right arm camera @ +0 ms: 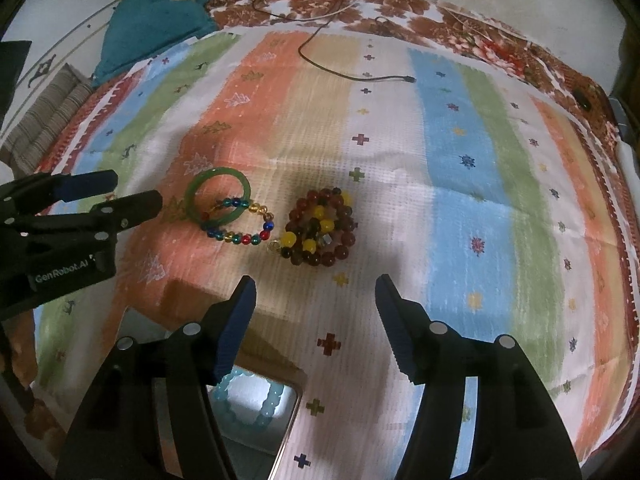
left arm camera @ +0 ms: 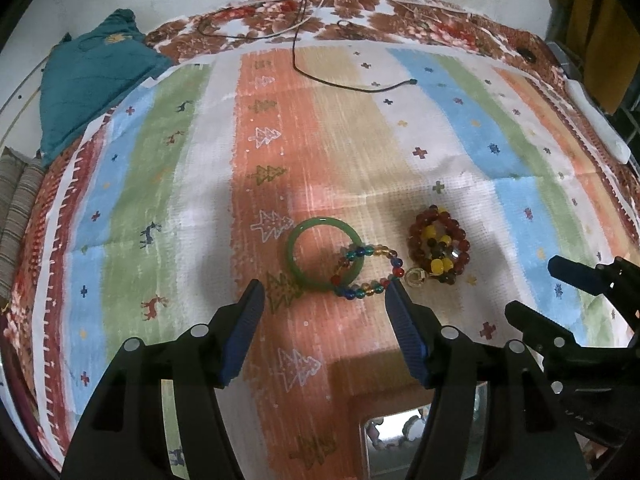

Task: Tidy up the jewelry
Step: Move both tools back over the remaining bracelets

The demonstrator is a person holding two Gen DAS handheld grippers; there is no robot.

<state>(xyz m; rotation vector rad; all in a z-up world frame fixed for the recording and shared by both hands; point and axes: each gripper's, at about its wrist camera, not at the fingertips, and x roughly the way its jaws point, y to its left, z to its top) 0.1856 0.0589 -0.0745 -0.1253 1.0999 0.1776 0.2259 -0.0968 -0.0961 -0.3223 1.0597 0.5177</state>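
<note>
A green bangle lies on the striped cloth, and a bracelet of multicoloured glass beads overlaps its right side. To the right sits a heap of dark red and yellow beads with a small gold ring at its near left. My left gripper hovers open just short of the bangle, nothing between its fingers. My right gripper stands open and empty just short of the bead heap.
A brown open box with a shiny inside lies under the grippers; a pale blue bead bracelet shows in it. A black cable crosses the far cloth. A teal cloth and a striped cushion lie far left.
</note>
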